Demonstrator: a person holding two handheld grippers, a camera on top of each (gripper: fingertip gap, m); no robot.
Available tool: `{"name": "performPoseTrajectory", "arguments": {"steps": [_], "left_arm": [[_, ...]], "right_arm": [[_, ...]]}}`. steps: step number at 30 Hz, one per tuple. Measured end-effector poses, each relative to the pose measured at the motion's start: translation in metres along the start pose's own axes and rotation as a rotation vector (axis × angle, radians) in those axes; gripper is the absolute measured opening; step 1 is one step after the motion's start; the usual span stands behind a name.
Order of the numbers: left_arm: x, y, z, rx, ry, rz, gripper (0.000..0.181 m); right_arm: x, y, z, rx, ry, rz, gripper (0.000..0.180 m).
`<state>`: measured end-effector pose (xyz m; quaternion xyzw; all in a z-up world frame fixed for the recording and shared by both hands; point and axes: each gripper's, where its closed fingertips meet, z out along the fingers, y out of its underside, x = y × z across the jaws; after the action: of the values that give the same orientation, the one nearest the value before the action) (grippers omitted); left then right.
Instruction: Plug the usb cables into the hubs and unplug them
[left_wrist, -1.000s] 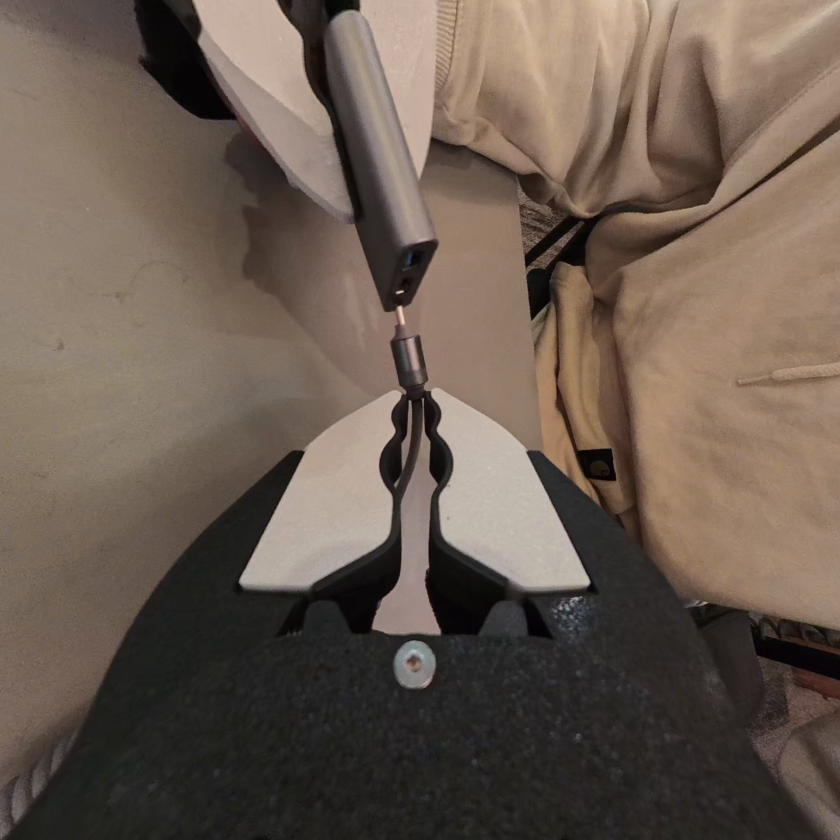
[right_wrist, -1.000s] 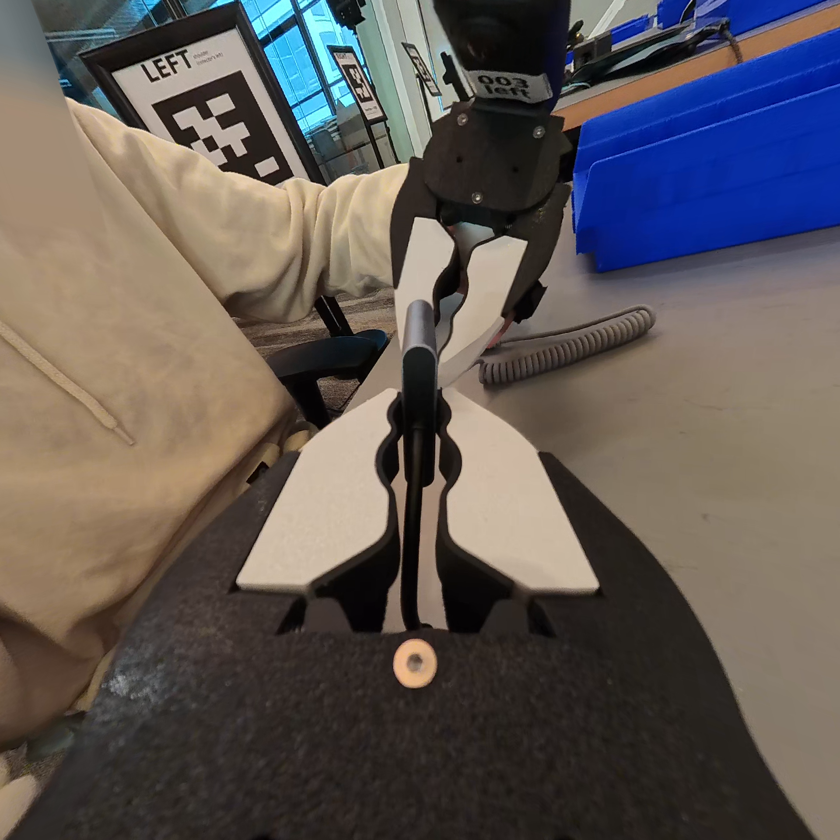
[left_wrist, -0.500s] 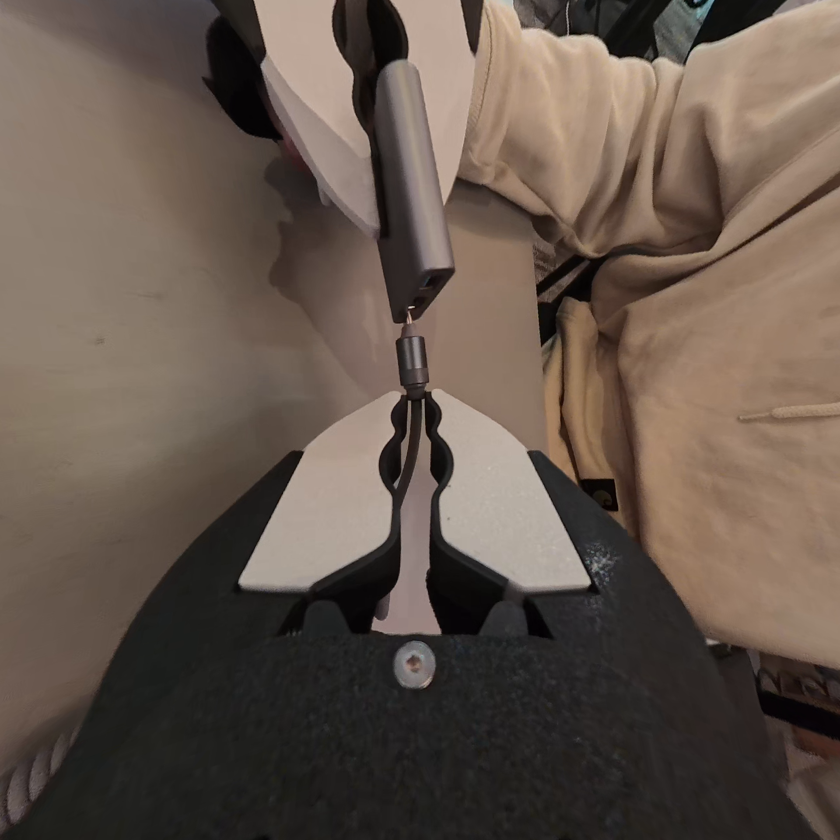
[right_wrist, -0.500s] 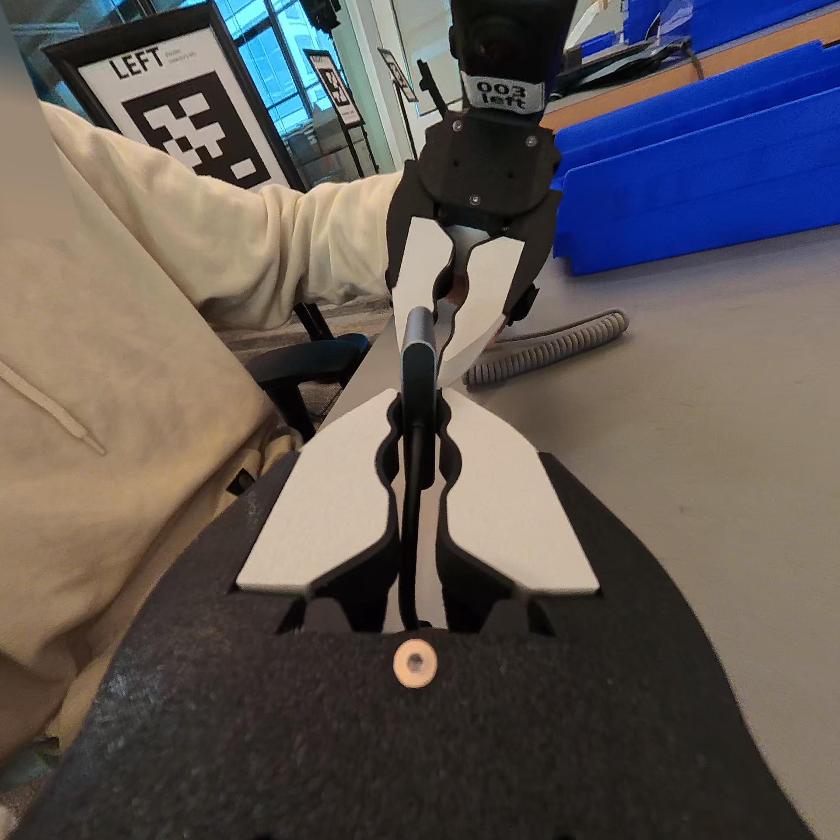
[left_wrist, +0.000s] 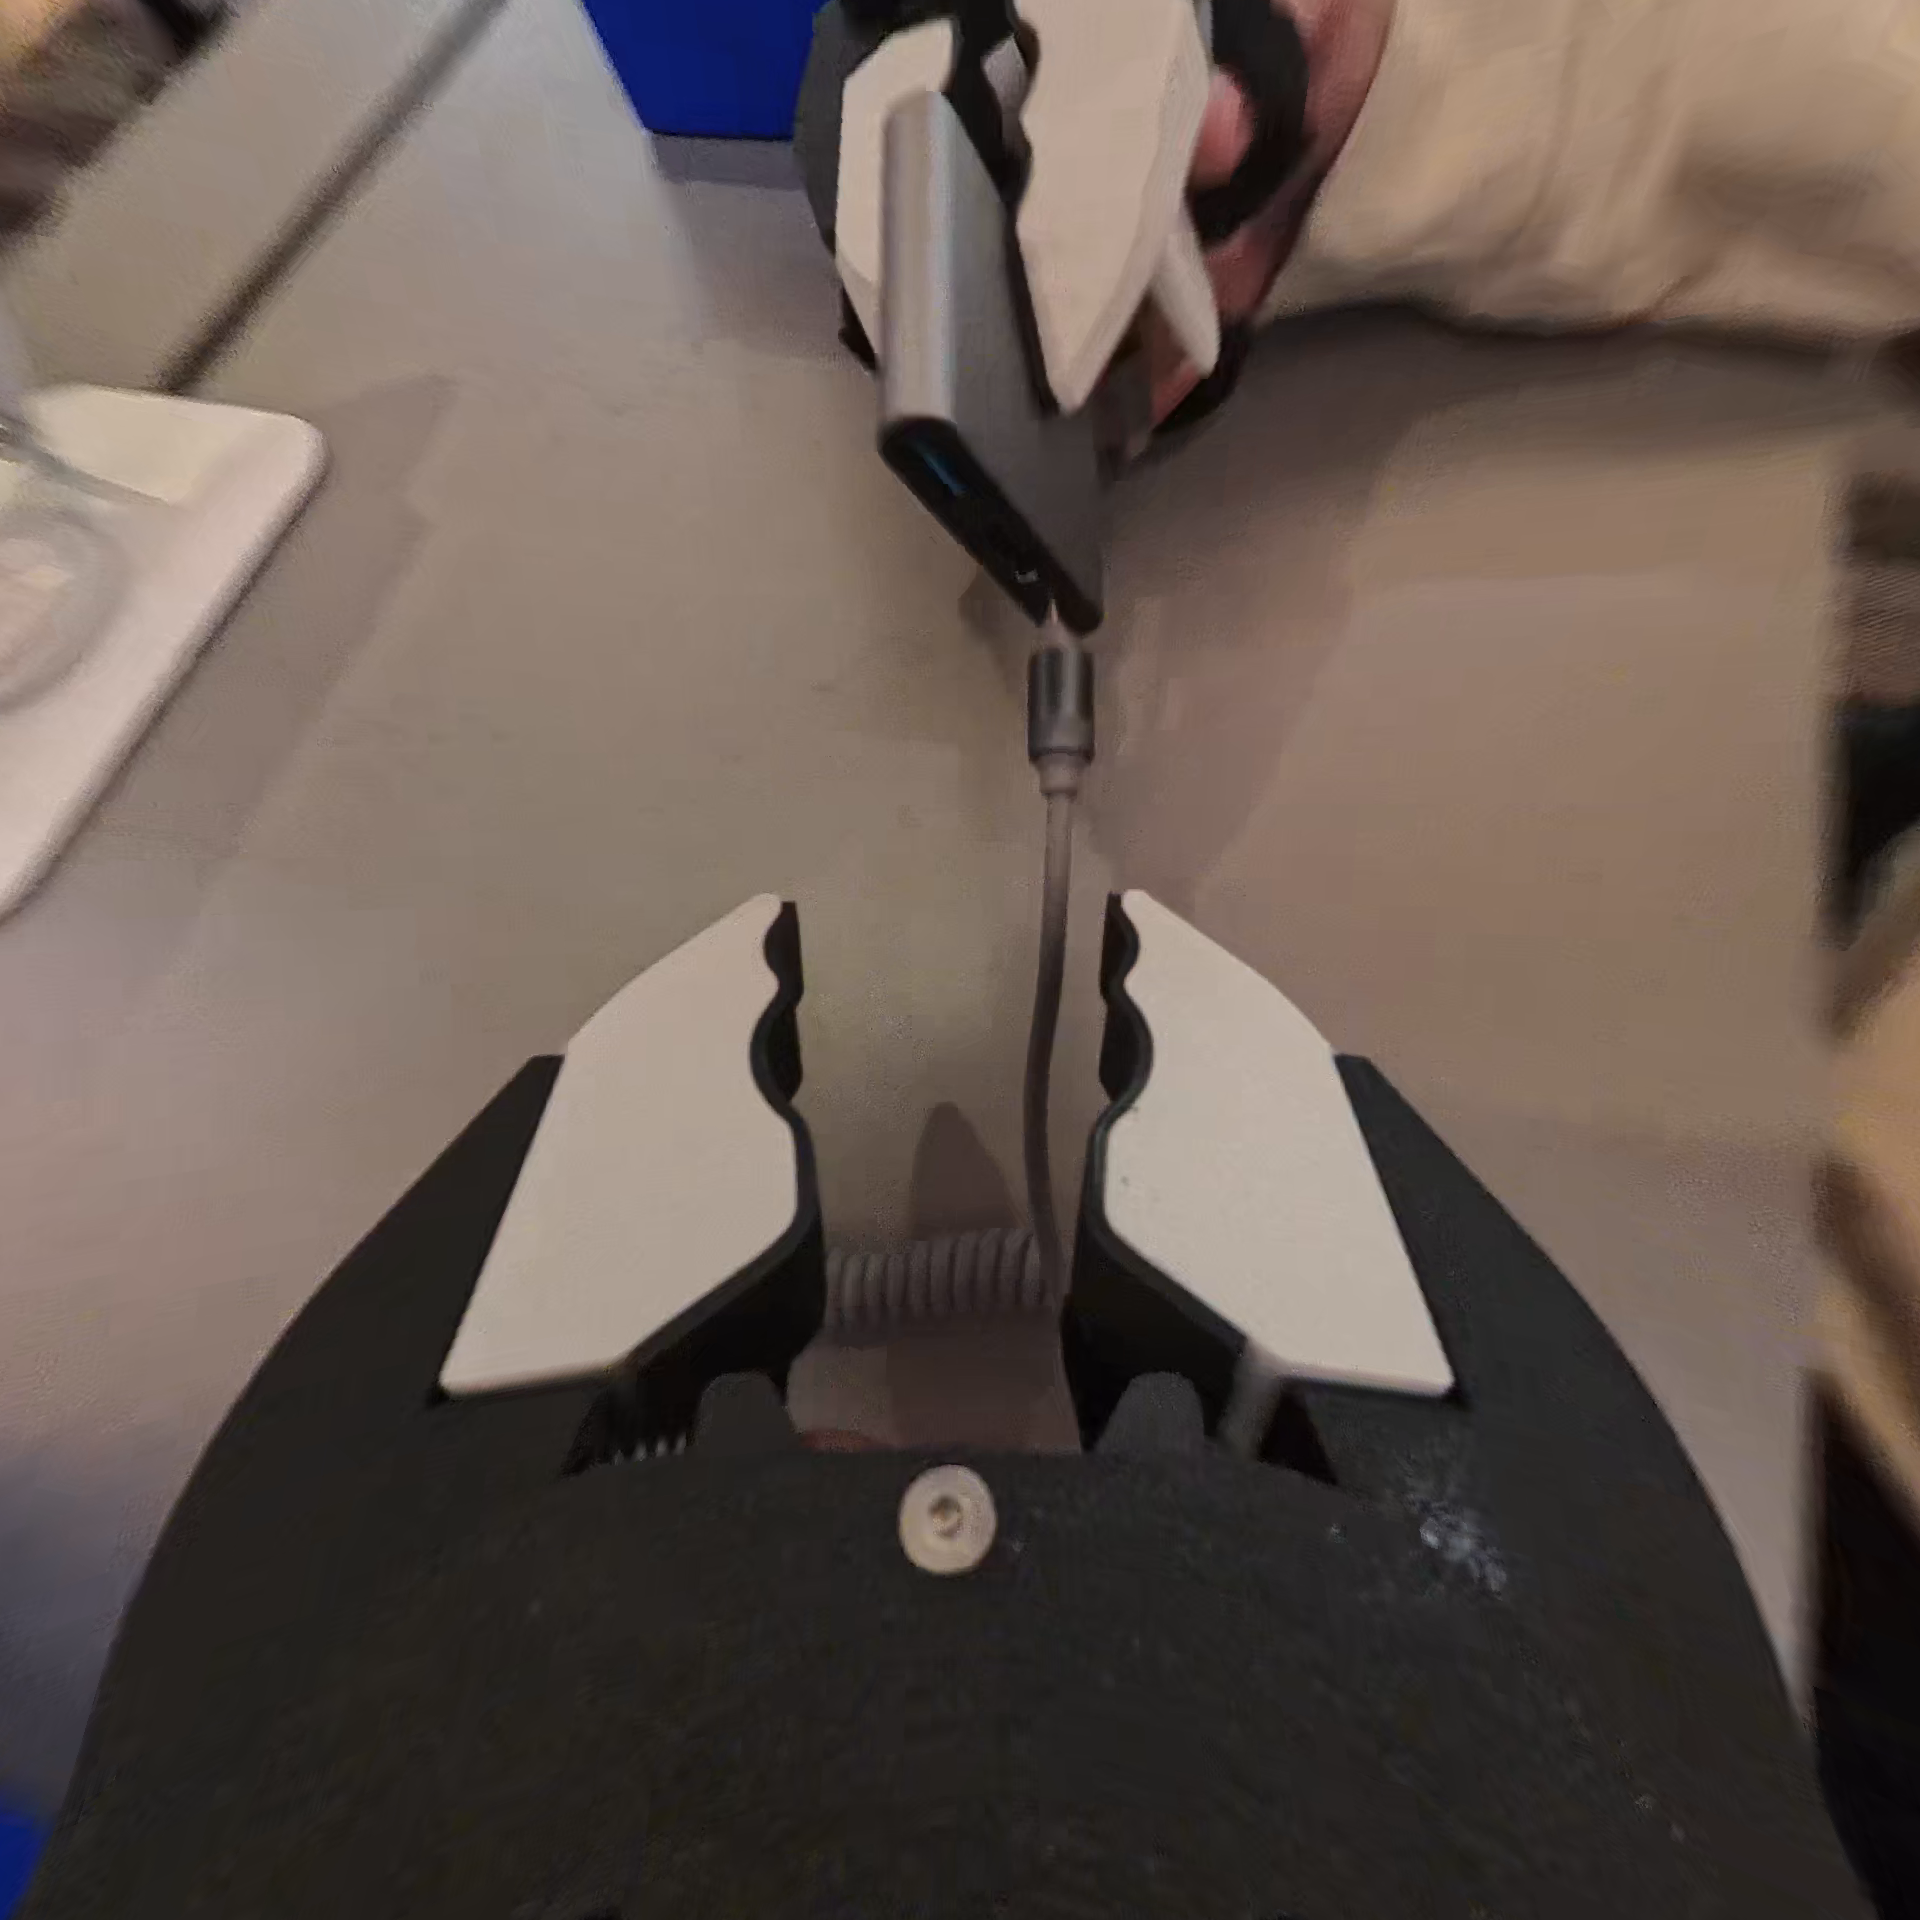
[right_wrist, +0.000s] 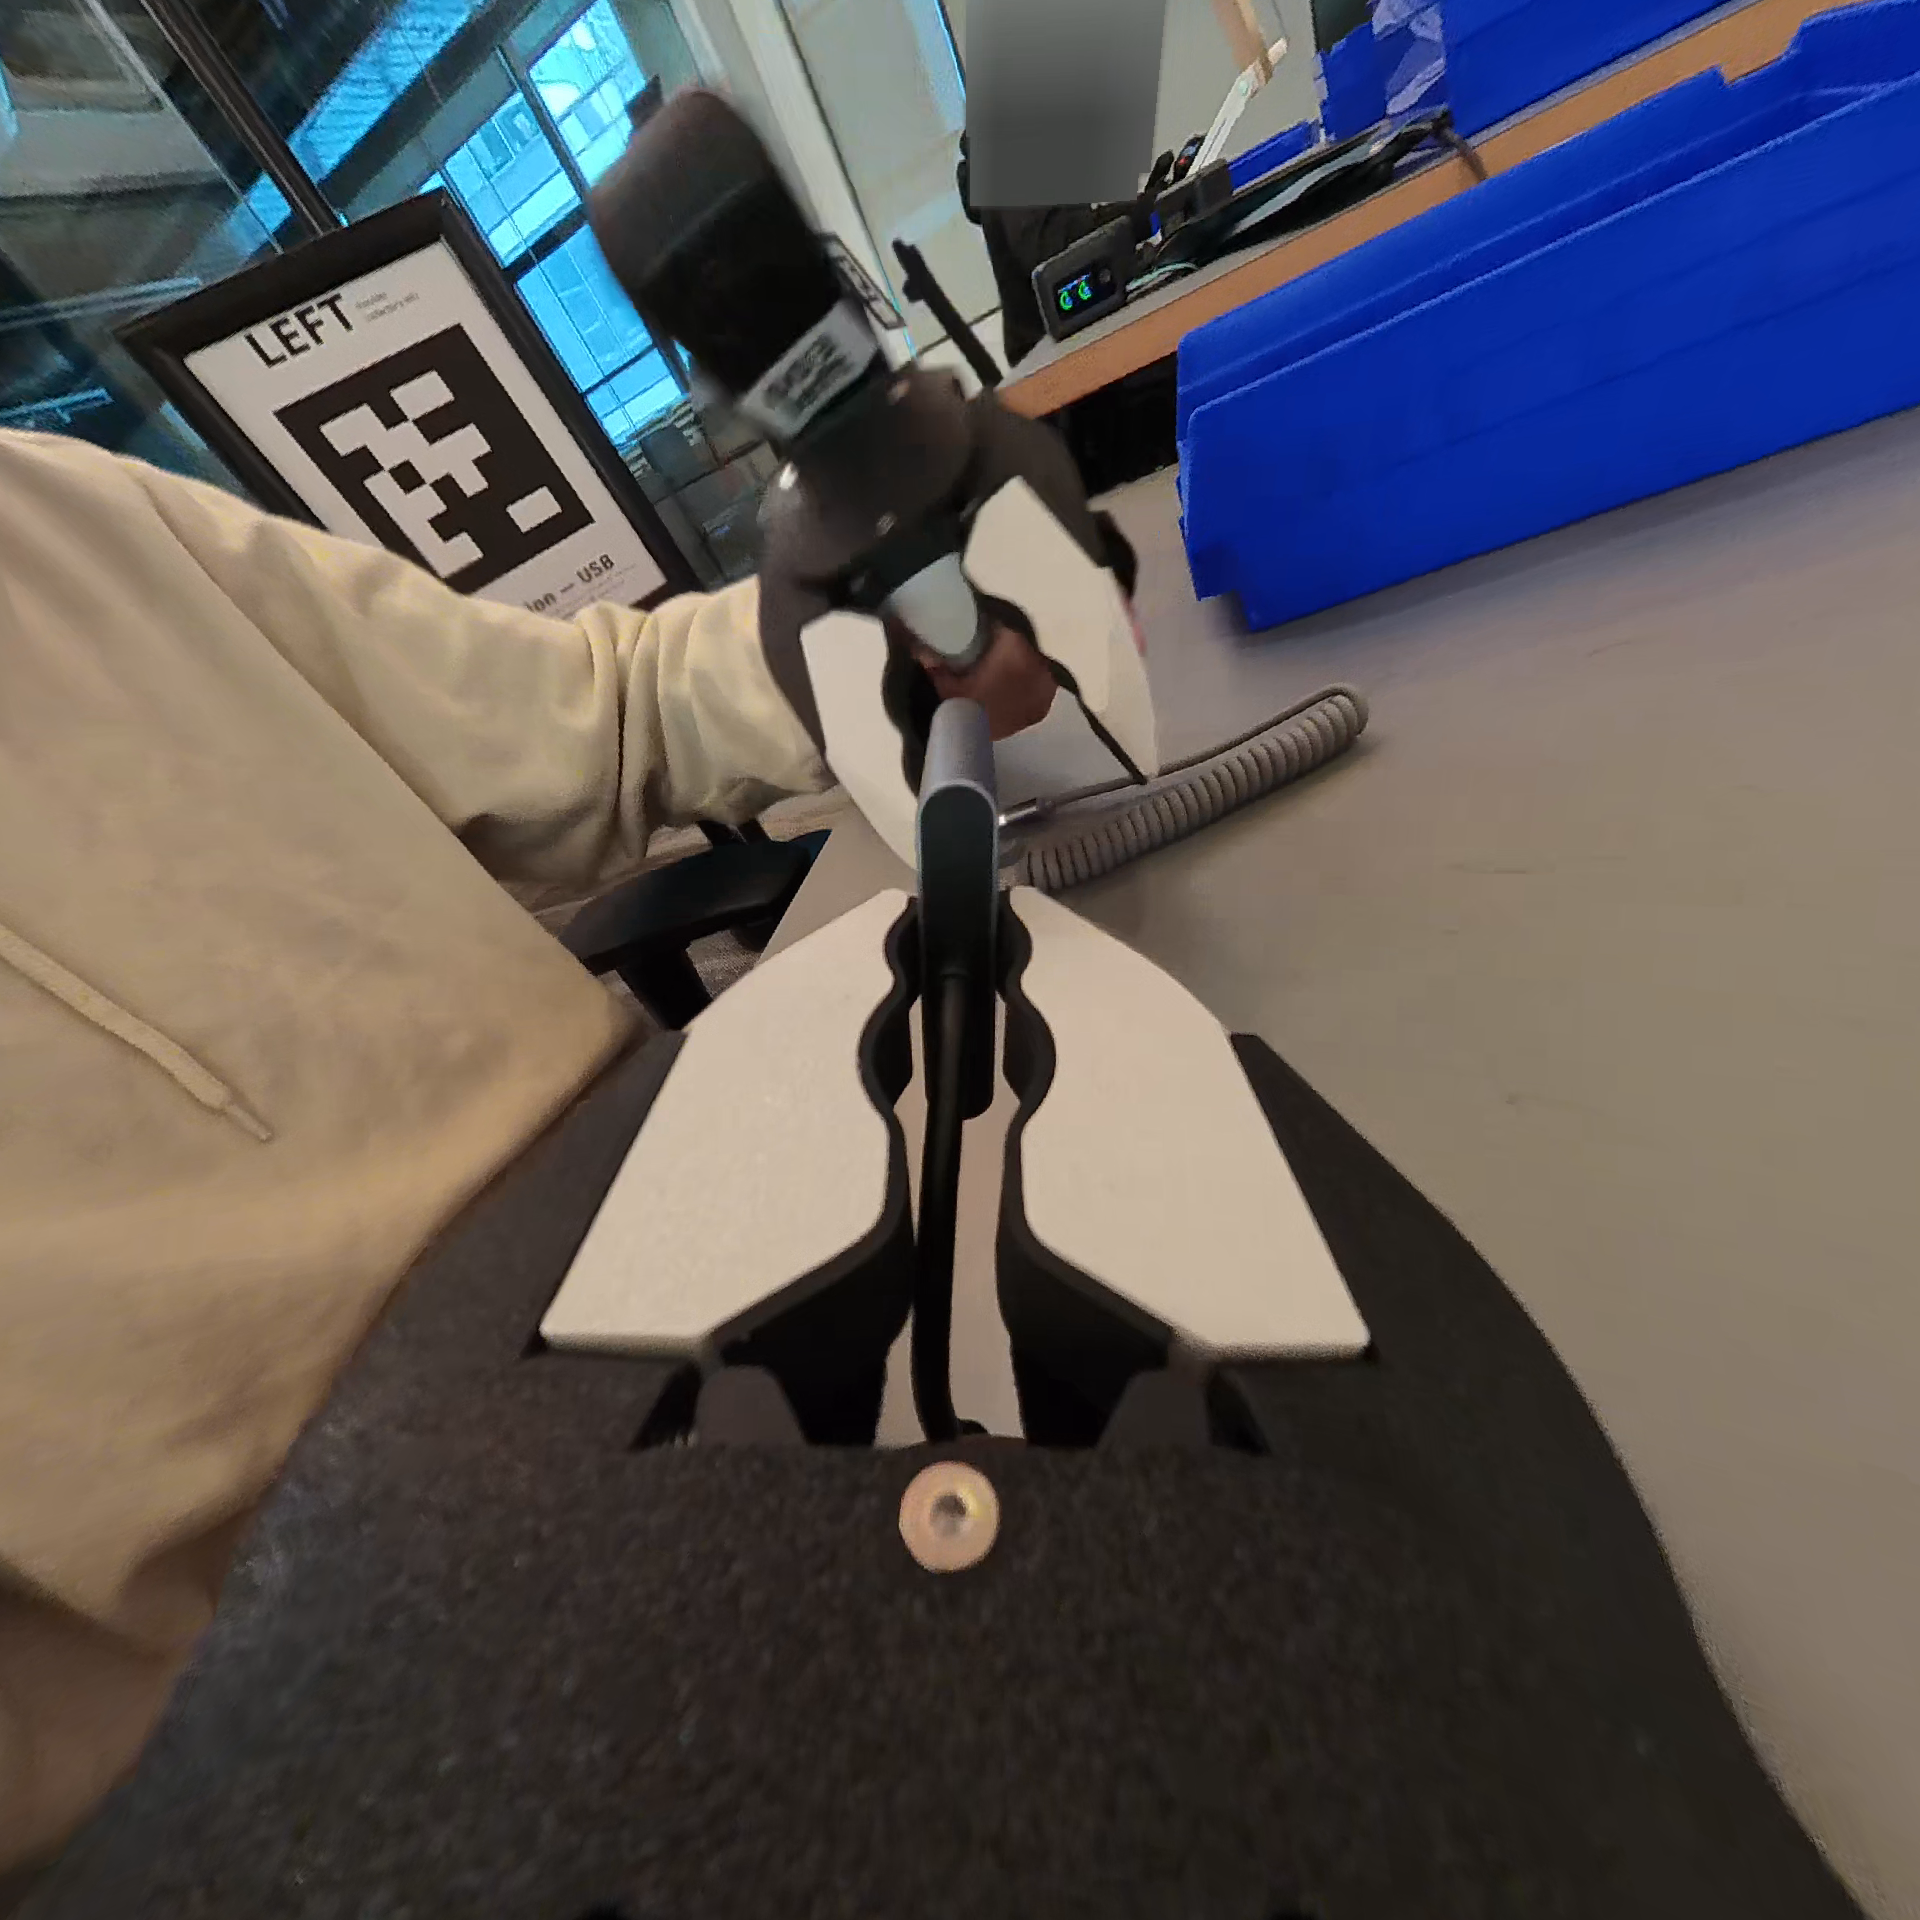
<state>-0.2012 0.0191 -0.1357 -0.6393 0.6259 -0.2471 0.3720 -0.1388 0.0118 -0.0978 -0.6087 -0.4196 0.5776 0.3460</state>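
My right gripper (right_wrist: 956, 914) is shut on a grey USB hub (right_wrist: 958, 821), whose black lead (right_wrist: 940, 1143) runs back between the fingers. In the left wrist view the hub (left_wrist: 977, 343) hangs tilted from the right gripper (left_wrist: 977, 353) above the table. The grey cable's plug (left_wrist: 1060, 707) has its metal tip at the hub's end port, its body a short way out. My left gripper (left_wrist: 948, 914) is open, and the cable (left_wrist: 1044, 1018) runs loose between the fingers, beside the right one. The cable's coiled part (left_wrist: 935, 1288) lies across the gap. The open left gripper (right_wrist: 977, 707) also shows in the right wrist view.
A white tray (left_wrist: 135, 582) lies on the grey table (left_wrist: 520, 727) at the left. Blue bins (right_wrist: 1558, 364) stand at the table's far side. The coiled cable (right_wrist: 1195, 790) lies on the table. A framed marker sign (right_wrist: 416, 447) and a person's cream sleeve (right_wrist: 312, 727) are at the left.
My left gripper has opened, let go of the cable and drawn back from the plug. The plug stays at the hub's port. The right gripper still holds the hub.
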Motion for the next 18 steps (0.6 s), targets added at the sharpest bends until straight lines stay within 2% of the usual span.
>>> {"name": "performPoseTrajectory", "arguments": {"steps": [2, 5, 7, 13, 18], "left_arm": [[-0.005, 0.003, -0.001, -0.001, -0.194, 0.164, 0.055], [-0.005, -0.007, -0.010, 0.060, -0.472, 0.438, 0.042], [-0.001, -0.013, -0.012, 0.099, -0.583, 0.554, 0.030], [0.001, 0.005, 0.006, 0.030, -0.560, 0.579, 0.043], [0.002, 0.003, 0.005, 0.047, -0.552, 0.589, 0.039]], "right_arm": [[0.004, 0.000, -0.001, 0.006, 0.011, 0.023, 0.012], [0.010, 0.002, -0.002, 0.009, 0.023, 0.065, 0.012], [0.010, 0.001, -0.002, 0.019, 0.015, 0.083, 0.012], [0.011, -0.003, -0.006, 0.051, -0.001, 0.124, 0.012], [0.015, -0.002, -0.008, 0.057, -0.012, 0.170, 0.012]]}}
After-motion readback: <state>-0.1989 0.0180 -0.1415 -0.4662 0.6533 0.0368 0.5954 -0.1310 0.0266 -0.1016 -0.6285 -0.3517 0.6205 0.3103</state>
